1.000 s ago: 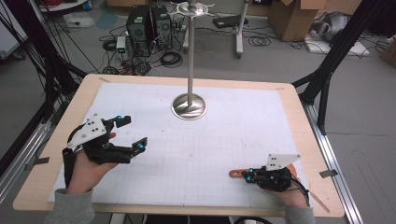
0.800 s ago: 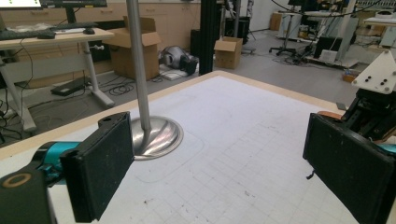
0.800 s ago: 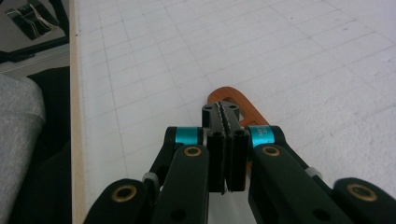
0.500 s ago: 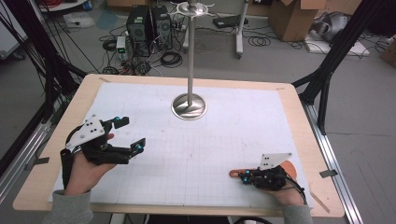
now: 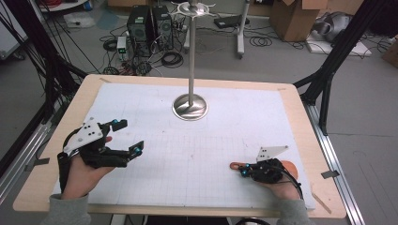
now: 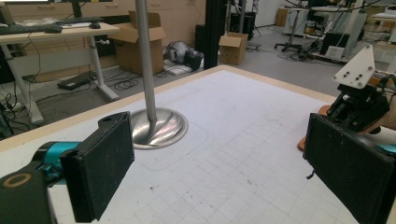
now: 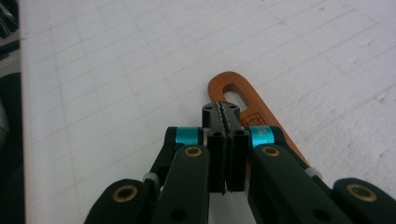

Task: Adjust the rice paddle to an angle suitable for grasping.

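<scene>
Left gripper [image 5: 126,137] fingers spread wide above bench [image 5: 300,112]. Right gripper [image 7: 225,110] fingers clenched together, empty, over orange paddle [image 7: 238,100].

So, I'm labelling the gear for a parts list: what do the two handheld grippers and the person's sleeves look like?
Both grippers are black linkages with teal collars and brass-coloured pivot rings. The left gripper has flat rectangular black pads, the right gripper narrow ones. Each carries a pale three-cornered plate with small holes. Black cables trail back. Sleeves are grey.
</scene>
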### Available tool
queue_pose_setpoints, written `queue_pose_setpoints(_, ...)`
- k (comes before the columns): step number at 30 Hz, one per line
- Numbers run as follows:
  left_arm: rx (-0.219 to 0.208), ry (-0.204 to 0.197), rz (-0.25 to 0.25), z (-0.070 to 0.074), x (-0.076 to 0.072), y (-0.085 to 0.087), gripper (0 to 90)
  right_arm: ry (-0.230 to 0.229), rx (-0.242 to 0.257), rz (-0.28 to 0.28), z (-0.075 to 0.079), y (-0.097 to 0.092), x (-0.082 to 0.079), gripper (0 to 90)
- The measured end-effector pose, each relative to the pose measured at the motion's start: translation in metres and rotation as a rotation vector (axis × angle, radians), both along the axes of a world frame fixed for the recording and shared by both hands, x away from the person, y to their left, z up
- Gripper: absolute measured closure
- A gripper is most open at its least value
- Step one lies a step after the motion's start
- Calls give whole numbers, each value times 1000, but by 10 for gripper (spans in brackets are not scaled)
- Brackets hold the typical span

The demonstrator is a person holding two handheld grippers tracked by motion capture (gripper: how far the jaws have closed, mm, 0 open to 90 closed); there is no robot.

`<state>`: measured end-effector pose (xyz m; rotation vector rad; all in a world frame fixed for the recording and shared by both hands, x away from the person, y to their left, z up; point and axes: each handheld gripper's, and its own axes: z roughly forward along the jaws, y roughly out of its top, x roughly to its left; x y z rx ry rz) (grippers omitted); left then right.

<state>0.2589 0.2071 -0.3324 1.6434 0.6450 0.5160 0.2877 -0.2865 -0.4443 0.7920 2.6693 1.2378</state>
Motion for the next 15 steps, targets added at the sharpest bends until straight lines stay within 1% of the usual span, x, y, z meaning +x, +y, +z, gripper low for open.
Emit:
queue_pose_setpoints(4, 7, 4, 10, -1, -2, 4, 91, 5, 3, -8, 0, 2, 5, 897)
queue_pose_setpoints(5, 7, 6, 12, -1, -4, 5, 91, 9, 5, -15, 0, 3, 6, 897)
queue_pose_setpoints(7, 8, 4, 22, -2, -5, 7, 91, 7, -5, -37, 1, 2, 10, 897)
queue_pose_setpoints(8, 8, 4, 22, -2, -5, 7, 91, 7, -5, -37, 1, 2, 10, 897)
queue_pose_setpoints(9, 9, 5, 25, -2, -7, 9, 91, 20, -3, -48, 1, 2, 13, 897)
queue_pose_setpoints(12, 8, 4, 27, -2, -9, 10, 91, 22, -3, -51, 1, 3, 16, 897)
queue_pose_setpoints(15, 5, 2, 38, -2, -12, 15, 91, 24, 1, -71, 0, 3, 19, 897)
